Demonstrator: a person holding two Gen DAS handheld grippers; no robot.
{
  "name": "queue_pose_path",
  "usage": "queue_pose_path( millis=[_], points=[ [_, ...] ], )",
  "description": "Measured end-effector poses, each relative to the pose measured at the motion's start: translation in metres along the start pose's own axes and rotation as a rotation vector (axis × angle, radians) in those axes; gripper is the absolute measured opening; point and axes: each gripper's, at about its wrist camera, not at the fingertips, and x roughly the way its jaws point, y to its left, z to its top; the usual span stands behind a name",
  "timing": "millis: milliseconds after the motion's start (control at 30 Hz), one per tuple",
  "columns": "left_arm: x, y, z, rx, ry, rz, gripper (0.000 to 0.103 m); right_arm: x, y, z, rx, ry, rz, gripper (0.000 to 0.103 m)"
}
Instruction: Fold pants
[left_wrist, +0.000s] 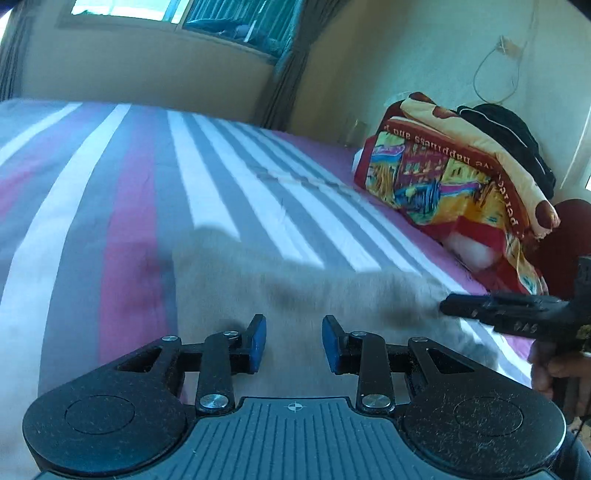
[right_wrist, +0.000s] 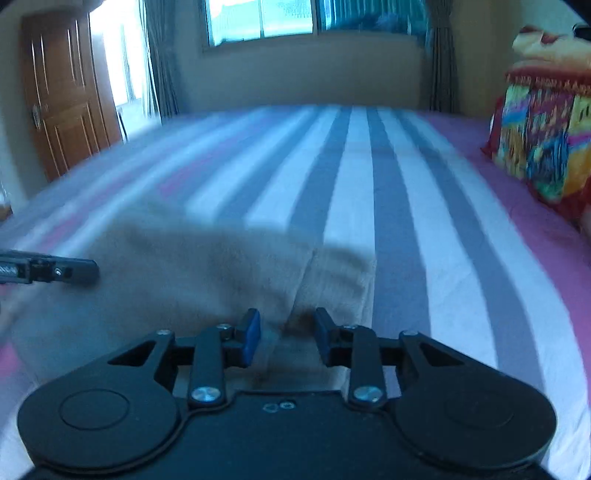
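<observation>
Pants, one pair, beneath two open-jawed grippers.

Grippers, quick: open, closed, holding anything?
Left gripper: open, holding nothing, above the beige fabric pants.
Right gripper: open, holding nothing, also over them.

A pair of beige, soft-fabric pants is laid flat on a bed sheet striped in grey, white and pink. The garment is seen blurred in both wrist views. A seam or fold line is visible running down it in the right wrist view.
</observation>
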Motion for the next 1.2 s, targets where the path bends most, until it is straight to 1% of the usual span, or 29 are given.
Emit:
queue_pose_path(
  millis=[33,67,100,133,167,200,233,267,333,367,400,433,467,500,533,567,633,667,700,733,767,800,833,900,967,1033,1133,1167,1200],
  points=[
    [0.008,-0.001,0.008,0.017,0.006,0.015,0.033,-0.002,0.002,0.005,0.008,-0.034,0.005,0.033],
    [0.02,0.001,0.016,0.029,0.026,0.029,0.033,0.0,0.002,0.015,0.016,-0.06,0.01,0.032],
    [0.036,0.004,0.021,0.028,0.061,0.048,0.033,0.005,0.004,0.02,0.018,-0.069,0.007,0.032],
    [0.051,0.009,0.023,0.013,0.106,0.06,0.033,0.015,0.005,0.027,0.014,-0.057,-0.005,0.033],
    [0.069,0.016,0.021,-0.01,0.164,0.064,0.033,0.031,0.006,0.03,-0.004,-0.017,-0.033,0.033],
    [0.075,0.018,0.02,-0.021,0.171,0.065,0.033,0.049,0.005,0.029,-0.025,0.043,-0.072,0.033],
    [0.076,0.017,0.021,-0.027,0.174,0.07,0.033,0.063,0.003,0.023,-0.026,0.094,-0.093,0.033],
    [0.071,0.012,0.026,-0.017,0.166,0.079,0.033,0.069,-0.002,0.021,-0.006,0.088,-0.09,0.033],
    [0.051,0.002,0.029,0.024,0.088,0.077,0.033,0.062,-0.002,0.027,-0.002,0.097,-0.089,0.032],
    [0.046,-0.001,0.029,0.038,0.077,0.088,0.033,0.052,-0.002,0.032,0.003,0.063,-0.083,0.034],
    [0.05,-0.002,0.027,0.05,0.099,0.109,0.033,0.035,0.006,0.03,-0.001,0.018,-0.072,0.036],
    [0.057,0.001,0.024,0.06,0.135,0.125,0.033,0.024,0.011,0.028,-0.004,-0.017,-0.067,0.044],
    [0.066,0.004,0.017,0.061,0.17,0.128,0.033,0.025,0.012,0.026,-0.006,-0.025,-0.069,0.056],
    [0.066,0.005,0.015,0.057,0.161,0.129,0.033,0.033,0.014,0.021,-0.017,0.012,-0.085,0.059],
    [0.062,0.002,0.016,0.051,0.155,0.136,0.033,0.048,0.013,0.016,-0.03,0.088,-0.099,0.061],
    [0.055,-0.004,0.018,0.062,0.145,0.142,0.033,0.059,0.013,0.007,-0.041,0.135,-0.104,0.062],
    [0.036,-0.016,0.016,0.1,0.116,0.15,0.034,0.047,0.018,0.005,-0.057,0.106,-0.118,0.062],
    [0.03,-0.019,0.01,0.1,0.12,0.149,0.038,0.037,0.02,0.005,-0.053,0.088,-0.12,0.063],
    [0.03,-0.022,0.001,0.101,0.145,0.142,0.046,0.023,0.022,0.004,-0.05,0.05,-0.115,0.063],
    [0.032,-0.027,-0.004,0.133,0.148,0.145,0.048,0.019,0.018,0.001,-0.041,0.029,-0.108,0.066],
    [0.033,-0.032,-0.012,0.181,0.133,0.17,0.048,0.017,0.018,-0.007,-0.031,0.04,-0.106,0.067],
    [0.031,-0.038,-0.016,0.207,0.126,0.193,0.049,0.026,0.018,-0.016,-0.042,0.104,-0.123,0.072],
    [0.029,-0.044,-0.017,0.211,0.128,0.202,0.05,0.038,0.017,-0.024,-0.038,0.155,-0.118,0.076],
    [0.019,-0.055,-0.015,0.201,0.126,0.193,0.05,0.033,0.017,-0.025,-0.014,0.138,-0.129,0.075],
    [0.008,-0.061,-0.017,0.2,0.114,0.196,0.05,0.016,0.017,-0.022,0.011,0.109,-0.116,0.065],
    [-0.004,-0.064,-0.021,0.204,0.099,0.202,0.05,0.002,0.018,-0.022,0.029,0.087,-0.11,0.065],
    [-0.016,-0.066,-0.029,0.205,0.091,0.215,0.05,-0.019,0.017,-0.023,0.06,0.029,-0.095,0.064],
    [-0.015,-0.066,-0.032,0.198,0.11,0.216,0.05,-0.023,0.016,-0.025,0.076,0.017,-0.088,0.064],
    [-0.013,-0.064,-0.039,0.193,0.131,0.214,0.05,-0.025,0.02,-0.024,0.083,0.024,-0.087,0.064]
  ],
)
